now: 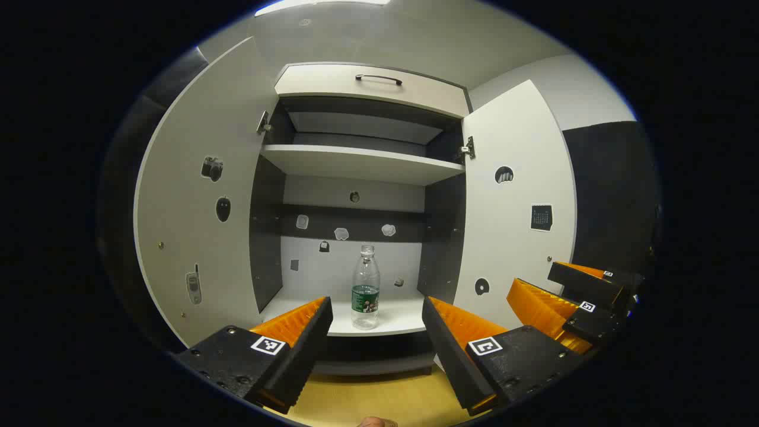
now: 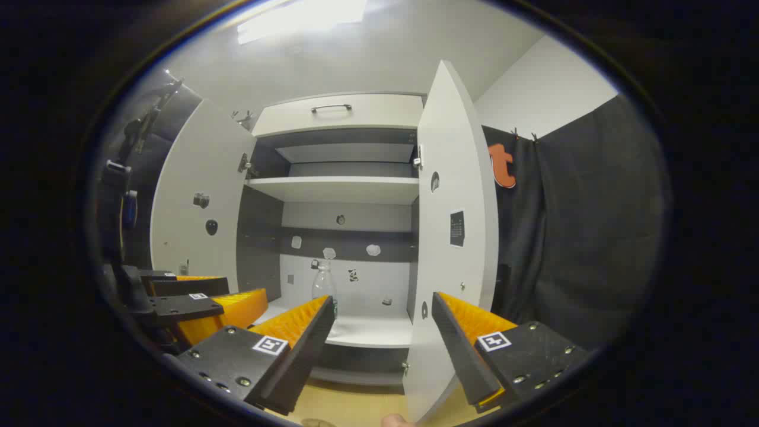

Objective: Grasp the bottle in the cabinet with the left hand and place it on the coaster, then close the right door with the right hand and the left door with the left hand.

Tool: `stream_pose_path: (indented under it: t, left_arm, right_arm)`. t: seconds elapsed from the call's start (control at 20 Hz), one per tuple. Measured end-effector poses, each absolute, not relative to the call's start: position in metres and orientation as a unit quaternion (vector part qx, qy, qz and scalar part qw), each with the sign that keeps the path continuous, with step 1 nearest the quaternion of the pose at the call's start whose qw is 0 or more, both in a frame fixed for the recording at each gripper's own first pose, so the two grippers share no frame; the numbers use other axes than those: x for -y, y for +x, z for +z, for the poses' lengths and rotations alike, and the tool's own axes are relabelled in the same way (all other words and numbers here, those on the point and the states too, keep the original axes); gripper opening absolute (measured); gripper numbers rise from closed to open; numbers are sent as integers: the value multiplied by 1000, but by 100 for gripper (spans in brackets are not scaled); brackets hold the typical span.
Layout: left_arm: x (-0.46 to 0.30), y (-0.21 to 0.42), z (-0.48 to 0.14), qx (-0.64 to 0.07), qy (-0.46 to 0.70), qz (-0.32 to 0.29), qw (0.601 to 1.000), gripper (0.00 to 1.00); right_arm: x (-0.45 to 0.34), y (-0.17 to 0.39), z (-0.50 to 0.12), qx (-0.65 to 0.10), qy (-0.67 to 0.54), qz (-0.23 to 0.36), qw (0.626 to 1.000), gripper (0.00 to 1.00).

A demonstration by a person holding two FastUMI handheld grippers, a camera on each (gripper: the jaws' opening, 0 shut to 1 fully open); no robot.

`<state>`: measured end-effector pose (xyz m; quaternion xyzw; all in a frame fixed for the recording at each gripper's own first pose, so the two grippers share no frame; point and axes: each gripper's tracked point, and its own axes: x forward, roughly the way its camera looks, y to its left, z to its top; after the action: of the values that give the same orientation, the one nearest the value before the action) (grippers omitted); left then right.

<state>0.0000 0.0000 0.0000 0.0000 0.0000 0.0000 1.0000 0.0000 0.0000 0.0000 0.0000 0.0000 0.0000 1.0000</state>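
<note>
With the left tool (image 1: 376, 332) spread wide and empty short of the bottle (image 1: 366, 287) standing upright on the cabinet's bottom shelf (image 1: 398, 323), a finger (image 1: 299, 338) coming in off-centre risks tipping that light, tall bottle over

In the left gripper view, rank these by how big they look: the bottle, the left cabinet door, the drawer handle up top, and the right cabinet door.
1. left cabinet door
2. right cabinet door; fisheye stretching makes the gap between the doors unsure
3. bottle
4. drawer handle, about as long as the bottle is tall but much thinner
</note>
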Motion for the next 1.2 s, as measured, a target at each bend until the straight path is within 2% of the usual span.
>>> stream_pose_path:
  t: [0.45, 0.5, 0.6, 0.65, 0.8, 0.95, 1.05, 1.1, 1.2]
  left_arm:
    - [0, 15, -3, -3, 3, -6, 1000, 96]
    - [-1, 20, -2, -2, 5, -9, 1000, 96]
    - [1, 29, -1, 1, 8, -17, 1000, 96]
    - [4, 35, -1, 3, 9, -24, 1000, 96]
    - [9, 55, -2, -1, 10, -43, 999, 96]
    - [15, 83, -4, -10, 14, -59, 998, 96]
    - [19, 102, -3, -12, 19, -65, 998, 96]
    - [21, 111, -1, -9, 18, -67, 998, 96]
    - [27, 130, 0, -8, 17, -73, 997, 96]
  right_arm:
    - [4, -3, 4, 4, -5, -8, 1000, 100]
    - [7, -4, 5, 5, -6, -11, 1000, 97]
    - [13, -5, 4, 3, -7, -19, 1000, 100]
    - [16, -7, 3, 0, -7, -24, 1000, 97]
    - [26, -17, 5, -2, -5, -46, 999, 100]
    - [38, -29, 11, 9, -2, -69, 998, 96]
    - [50, -38, 16, 17, 0, -87, 996, 100]
    - [57, -43, 18, 19, -1, -96, 995, 97]
    - [73, -52, 22, 24, -3, -119, 993, 100]
